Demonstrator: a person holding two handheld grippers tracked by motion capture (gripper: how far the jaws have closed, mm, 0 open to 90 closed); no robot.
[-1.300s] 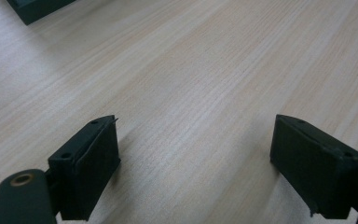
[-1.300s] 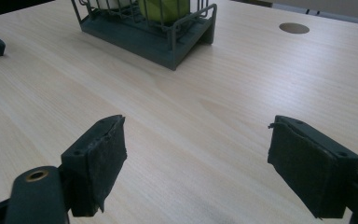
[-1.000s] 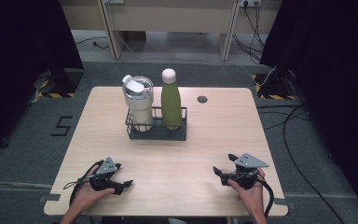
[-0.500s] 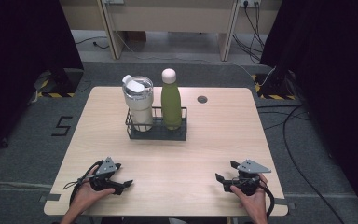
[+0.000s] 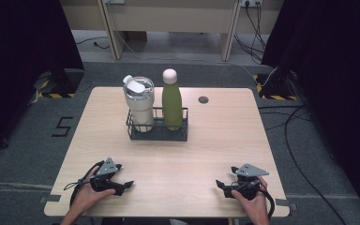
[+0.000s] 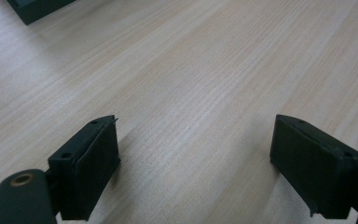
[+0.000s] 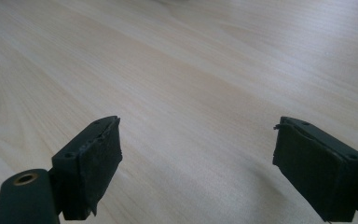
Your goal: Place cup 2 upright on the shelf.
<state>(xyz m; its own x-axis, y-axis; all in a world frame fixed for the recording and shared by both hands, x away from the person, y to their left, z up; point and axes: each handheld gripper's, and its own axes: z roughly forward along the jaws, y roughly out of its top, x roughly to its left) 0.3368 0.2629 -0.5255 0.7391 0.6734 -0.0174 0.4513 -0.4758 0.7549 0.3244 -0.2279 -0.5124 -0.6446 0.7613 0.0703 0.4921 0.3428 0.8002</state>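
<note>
A black wire rack stands mid-table, toward the far side. It holds a clear tumbler with a white lid on the left and a green bottle with a pale cap on the right. My left gripper rests on the table at the near left, a hand around it; its jaws stand open over bare wood. My right gripper lies at the near right, also in a hand. Its jaws have just been opening, and they are open with nothing between them.
A small round grommet sits in the wooden table at the far right. A dark corner of the rack shows at the top left of the left gripper view. Cables lie on the floor to the right.
The right hand and its gripper have shifted a little toward the table's near edge. The left gripper, rack, tumbler and bottle have stayed put.
</note>
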